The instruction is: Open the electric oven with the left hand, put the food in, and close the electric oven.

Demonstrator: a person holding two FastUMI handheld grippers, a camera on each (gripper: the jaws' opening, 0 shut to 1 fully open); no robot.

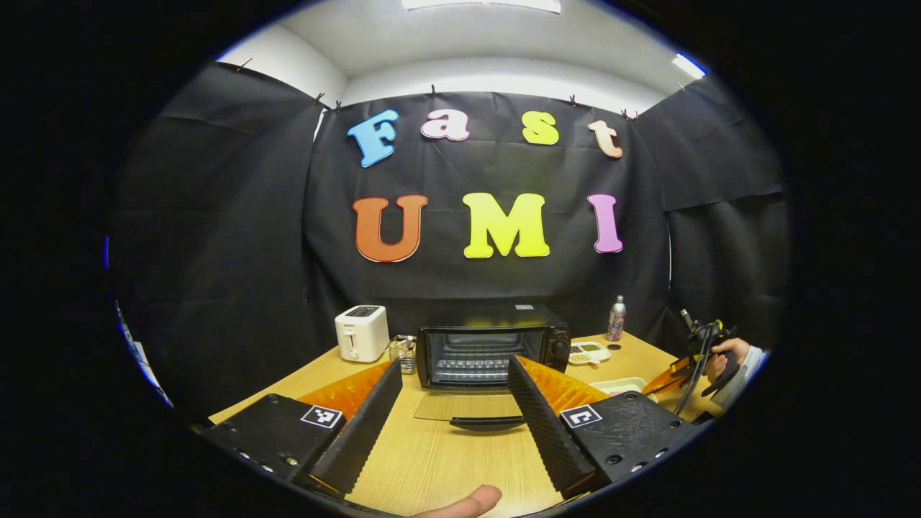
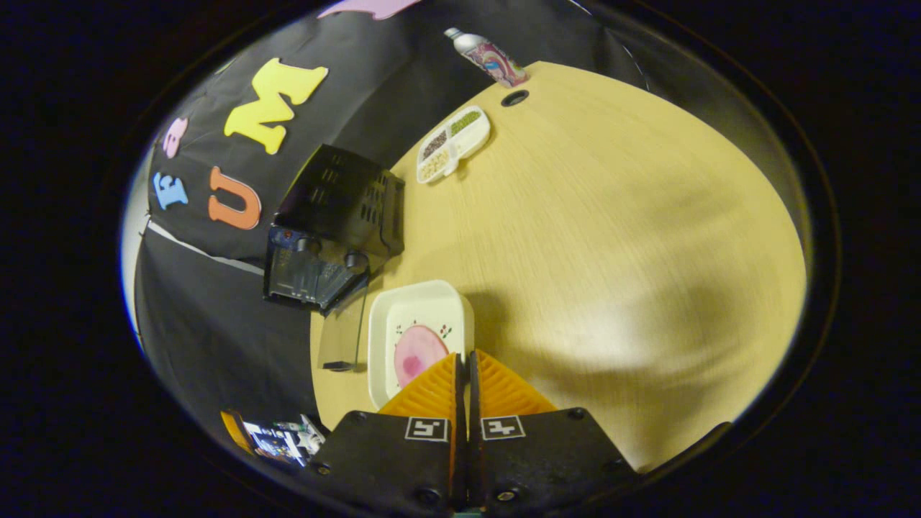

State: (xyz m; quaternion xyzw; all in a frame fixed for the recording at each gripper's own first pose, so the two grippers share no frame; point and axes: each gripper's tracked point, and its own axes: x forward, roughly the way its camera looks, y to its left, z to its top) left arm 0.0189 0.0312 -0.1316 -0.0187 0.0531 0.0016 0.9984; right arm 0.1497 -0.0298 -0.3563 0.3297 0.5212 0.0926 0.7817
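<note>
**A:** Left tongs [image 1: 450, 403]: fingers spread wide, nothing between them, low over the tabletop [image 1: 432, 460]. They're lined up square on the oven, probably so the handle sits right in the gap at 12 o'clock.

**B:** Door state?

**A:** Oven door [image 1: 468, 409] is already down flat on the tabletop, handle [image 1: 488, 423] at the near edge, between the left fingertips but clear of them. Behind it the electric oven [image 1: 493, 345] is open, rack visible.

**B:** Right side?

**A:** Right tongs [image 2: 464, 356]: fingers pressed together, tips over the near rim of the white dish [image 2: 421, 338]. Can't tell if they pinch the rim or just hover. The food [image 2: 417, 356], a pink round, lies in the dish.

**B:** Dish vs oven?

**A:** In the right gripper view the dish is just beside the dropped door, oven at 11 o'clock from it. Staged close, I'd guess, for a short slide in.

**B:** Rest?

**A:** Toaster [image 1: 362, 332] at the oven's 9 o'clock, snack tray [image 1: 588, 352] and bottle [image 1: 616, 319] at its 3. All off the path.
</note>
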